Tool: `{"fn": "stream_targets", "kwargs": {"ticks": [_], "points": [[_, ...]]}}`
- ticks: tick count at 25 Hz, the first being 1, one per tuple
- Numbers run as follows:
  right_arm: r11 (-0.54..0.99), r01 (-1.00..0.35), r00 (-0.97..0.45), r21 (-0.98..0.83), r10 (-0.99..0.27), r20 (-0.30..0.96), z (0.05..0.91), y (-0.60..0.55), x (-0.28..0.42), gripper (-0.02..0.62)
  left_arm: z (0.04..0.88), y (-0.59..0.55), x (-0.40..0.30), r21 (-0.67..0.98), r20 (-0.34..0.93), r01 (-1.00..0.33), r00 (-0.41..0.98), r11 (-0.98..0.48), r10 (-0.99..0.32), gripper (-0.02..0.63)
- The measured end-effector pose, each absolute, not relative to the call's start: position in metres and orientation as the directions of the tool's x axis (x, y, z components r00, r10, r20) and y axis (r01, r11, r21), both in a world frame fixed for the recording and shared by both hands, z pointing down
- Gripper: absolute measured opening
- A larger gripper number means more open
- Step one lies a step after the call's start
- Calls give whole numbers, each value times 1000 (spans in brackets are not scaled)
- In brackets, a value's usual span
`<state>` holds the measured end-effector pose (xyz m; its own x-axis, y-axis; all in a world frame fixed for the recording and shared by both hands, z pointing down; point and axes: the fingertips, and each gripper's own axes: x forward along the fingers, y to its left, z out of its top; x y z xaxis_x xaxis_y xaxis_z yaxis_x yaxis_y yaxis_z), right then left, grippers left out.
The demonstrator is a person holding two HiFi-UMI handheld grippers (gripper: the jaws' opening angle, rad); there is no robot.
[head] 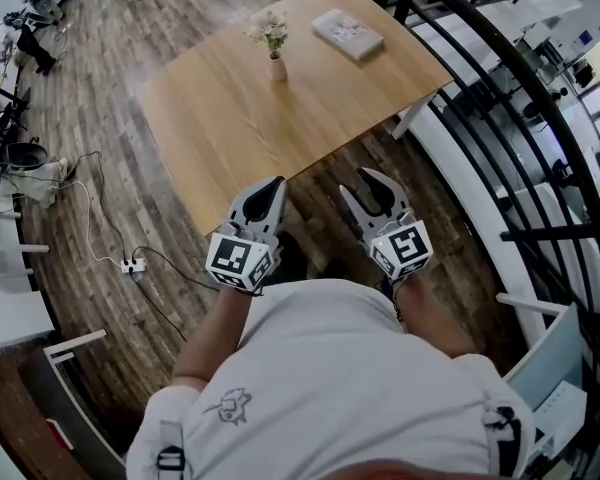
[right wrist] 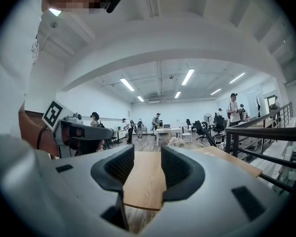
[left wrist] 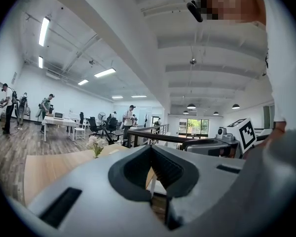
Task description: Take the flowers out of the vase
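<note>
A small pale vase [head: 278, 68] holding pale flowers [head: 270, 32] stands on the far part of a wooden table [head: 220, 138]. Both grippers hover level at the table's near edge, well short of the vase. My left gripper [head: 273, 184] has its jaws together with nothing between them. My right gripper [head: 365, 183] stands open and empty. In the left gripper view the flowers [left wrist: 95, 143] show small at the left, beyond the closed left gripper [left wrist: 151, 148]. The right gripper view shows the flowers [right wrist: 176, 142] far off, above the gap of the right gripper [right wrist: 147, 154].
A flat book [head: 347, 33] lies at the table's far right corner. A black curved railing [head: 500, 88] runs along the right side. A power strip with cables [head: 132, 264] lies on the wood floor at the left. Several people stand among desks and chairs in the background.
</note>
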<state>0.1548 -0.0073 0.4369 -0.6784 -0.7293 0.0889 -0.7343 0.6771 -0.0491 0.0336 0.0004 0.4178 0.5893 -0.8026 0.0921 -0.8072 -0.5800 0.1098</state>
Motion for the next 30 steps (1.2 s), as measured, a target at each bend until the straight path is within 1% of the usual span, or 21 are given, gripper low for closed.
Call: {"fn": "stream_targets", "kwargs": {"ticks": [4, 9, 14, 19, 25, 30], "points": [[676, -736, -676, -40, -731, 92, 435, -22, 143, 178, 424, -18, 23, 129, 86, -801, 596, -585, -798, 5], [674, -736, -676, -58, -729, 108, 439, -45, 111, 178, 423, -50, 0, 137, 57, -786, 614, -603, -788, 5], [639, -767, -641, -55, -761, 99, 436, -77, 83, 178, 412, -83, -42, 102, 28, -784, 617, -612, -786, 5], [637, -770, -638, -44, -765, 87, 429, -101, 50, 178, 399, -104, -81, 63, -2, -788, 614, -612, -790, 5], [650, -759, -651, -37, -754, 89, 430, -117, 28, 176, 408, -118, -115, 99, 2, -806, 587, -584, -809, 5], [666, -744, -667, -50, -737, 111, 437, -134, 19, 176, 414, -128, -121, 113, 12, -811, 579, -574, -815, 5]]}}
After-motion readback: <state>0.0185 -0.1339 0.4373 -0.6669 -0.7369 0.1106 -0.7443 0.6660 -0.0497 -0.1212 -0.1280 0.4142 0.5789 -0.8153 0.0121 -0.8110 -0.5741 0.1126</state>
